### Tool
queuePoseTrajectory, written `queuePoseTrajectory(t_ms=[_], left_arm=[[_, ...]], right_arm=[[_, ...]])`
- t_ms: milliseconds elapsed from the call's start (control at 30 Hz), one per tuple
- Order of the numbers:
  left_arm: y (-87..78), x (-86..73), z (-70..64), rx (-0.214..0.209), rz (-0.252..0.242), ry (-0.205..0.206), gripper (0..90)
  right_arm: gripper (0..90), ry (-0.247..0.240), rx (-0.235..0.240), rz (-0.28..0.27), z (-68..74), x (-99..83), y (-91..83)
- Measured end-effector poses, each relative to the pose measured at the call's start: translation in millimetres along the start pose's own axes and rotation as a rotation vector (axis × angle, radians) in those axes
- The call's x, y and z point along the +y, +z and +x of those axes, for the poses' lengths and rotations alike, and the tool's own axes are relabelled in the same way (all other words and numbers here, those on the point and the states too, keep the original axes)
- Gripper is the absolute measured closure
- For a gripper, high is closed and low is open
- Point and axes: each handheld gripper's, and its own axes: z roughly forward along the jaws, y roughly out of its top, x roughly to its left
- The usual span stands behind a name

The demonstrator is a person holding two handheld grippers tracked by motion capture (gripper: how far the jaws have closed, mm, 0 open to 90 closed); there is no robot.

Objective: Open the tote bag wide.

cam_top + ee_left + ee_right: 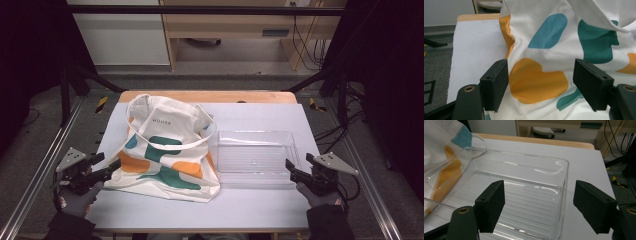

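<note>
My tote bag [167, 150] lies flat, handles toward the far edge, beside the clear tray [256, 157]. My left gripper [106, 167] and right gripper [291, 169] flank them, jaws apart, holding nothing.

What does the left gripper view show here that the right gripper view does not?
Left gripper view alone: the tote bag's printed face close up, with an orange patch between the open jaws of the left gripper, and teal patches beyond.

Right gripper view alone: the clear plastic tray, with nothing seen inside, in front of the open right gripper, and furniture and cables past the table.

Both: the white table cover, the wooden table edge, and some of the bag, seen by the right gripper view through the tray's corner.
</note>
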Motion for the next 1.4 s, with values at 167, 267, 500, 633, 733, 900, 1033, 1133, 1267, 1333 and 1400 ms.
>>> queuePoseTrajectory(t_ms=[167,267,500,633,733,900,1033,1133,1267,1333,1400], left_arm=[[-2.2,7.2,-1.9,0.0,-0.015,0.006,28.4],[-3.7,10.1,-2.0,0.0,-0.022,0.009,28.8],[-4.3,20.5,-2.5,-0.007,-0.041,0.007,29.2],[-4.1,23.8,-4.5,-0.012,-0.044,0.014,29.4],[-3.8,25.9,-5.3,-0.012,-0.05,0.016,29.5],[-3.5,33.5,-8.9,-0.02,-0.068,0.014,29.7],[-2.1,37.5,-11.5,-0.027,-0.074,0.012,29.9],[-0.5,43.0,-16.1,-0.034,-0.081,0.02,30.1],[1.6,47.1,-19.7,-0.036,-0.086,0.025,30.4],[2.4,48.2,-20.8,-0.036,-0.086,0.029,30.4],[4.4,51.4,-23.7,-0.039,-0.088,0.033,30.4]], right_arm=[[26.5,-0.014,0.022,-0.006,10.6,7.9,3.3],[27.3,-0.018,0.037,-0.011,16.1,12.7,5.2],[28.6,-0.031,0.075,-0.028,30.4,27.5,11.1],[29.2,-0.026,0.103,-0.044,40.0,37.6,14.6],[29.2,-0.03,0.115,-0.05,45.0,42.3,16.5],[29.4,-0.042,0.143,-0.053,61.6,53.3,24.3],[29.6,-0.05,0.164,-0.053,72.6,58.8,30.3],[30.0,-0.058,0.175,-0.057,80.5,62.7,33.7],[30.3,-0.055,0.194,-0.062,89.9,67.3,38.4],[30.3,-0.062,0.197,-0.059,91.8,68.1,39.7],[30.5,-0.067,0.206,-0.056,98.3,70.0,43.8]])
